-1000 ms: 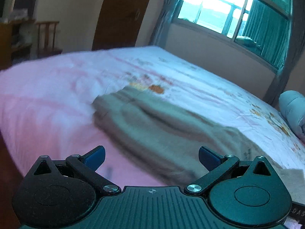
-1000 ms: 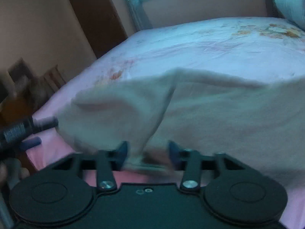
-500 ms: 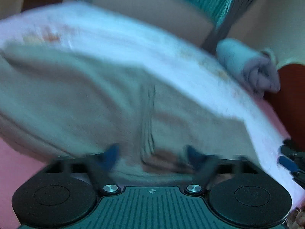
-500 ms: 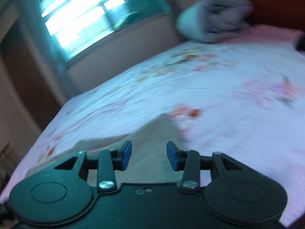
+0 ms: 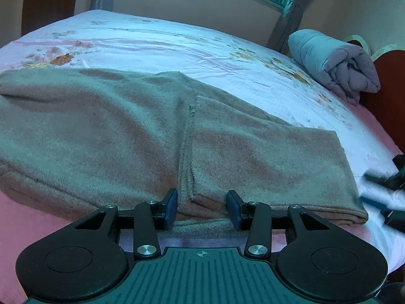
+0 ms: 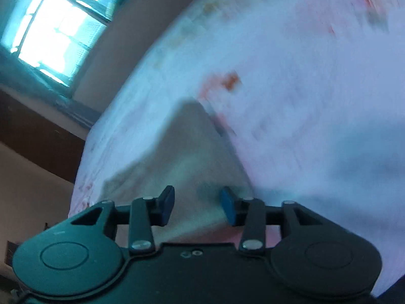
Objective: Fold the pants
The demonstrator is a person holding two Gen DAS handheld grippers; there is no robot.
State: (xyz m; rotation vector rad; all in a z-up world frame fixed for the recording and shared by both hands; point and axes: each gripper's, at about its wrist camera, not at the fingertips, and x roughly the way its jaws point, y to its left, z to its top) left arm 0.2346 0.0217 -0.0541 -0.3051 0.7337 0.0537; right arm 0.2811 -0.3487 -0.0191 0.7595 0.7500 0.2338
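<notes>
Beige-brown fleece pants (image 5: pixel 121 131) lie flat on the bed, their right part folded over as a top layer (image 5: pixel 265 157). My left gripper (image 5: pixel 201 209) is open, low at the pants' near edge, its blue pads either side of the fold's edge. My right gripper (image 6: pixel 197 206) is open and tilted, with a corner of the pants (image 6: pixel 192 157) between and beyond its pads; the view is blurred. The right gripper also shows blurred at the right edge of the left wrist view (image 5: pixel 384 195).
The bed has a pale floral sheet (image 5: pixel 177 48) with a pink edge (image 5: pixel 30 220). A rolled grey quilt (image 5: pixel 334 63) lies at the far right by a dark red headboard (image 5: pixel 389 86). A window (image 6: pixel 55 25) and wall stand beyond the bed.
Both grippers swung across the bed. The right one let go of the pants. The left one came down to the pants' near edge and its jaws narrowed.
</notes>
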